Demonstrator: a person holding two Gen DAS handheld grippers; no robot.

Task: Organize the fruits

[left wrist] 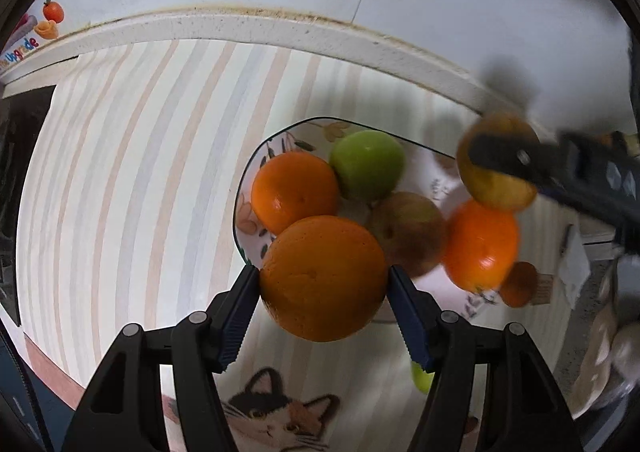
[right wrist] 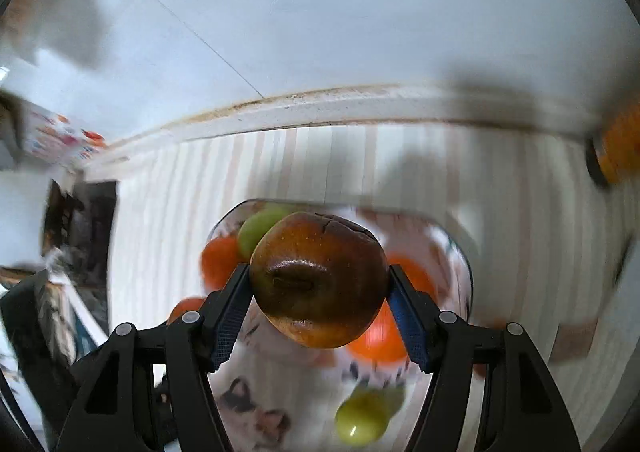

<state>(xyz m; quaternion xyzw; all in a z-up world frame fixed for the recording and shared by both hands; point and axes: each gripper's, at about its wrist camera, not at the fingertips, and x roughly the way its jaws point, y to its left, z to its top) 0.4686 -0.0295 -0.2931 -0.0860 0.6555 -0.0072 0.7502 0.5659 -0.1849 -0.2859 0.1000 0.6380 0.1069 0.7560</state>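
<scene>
The left tool (left wrist: 323, 280) holds a big orange (left wrist: 324, 276) between its pads, above the near rim of the flowered plate (left wrist: 280, 140) on the striped bench (left wrist: 120, 172). The right tool (right wrist: 319, 284) grips a brownish apple (right wrist: 320, 280) over the same plate. In the plate already lie two oranges, a green apple (left wrist: 366, 164) and a reddish apple (left wrist: 408, 232). One small green fruit (right wrist: 360, 422) lies outside the plate on the cloth. I judge the task more than half done: both held fruits and this green one are left.

Striped cloth on the table

The striped tablecloth (left wrist: 132, 180) carried a floral plate (left wrist: 256, 156) and a loose green fruit (right wrist: 362, 420).
</scene>
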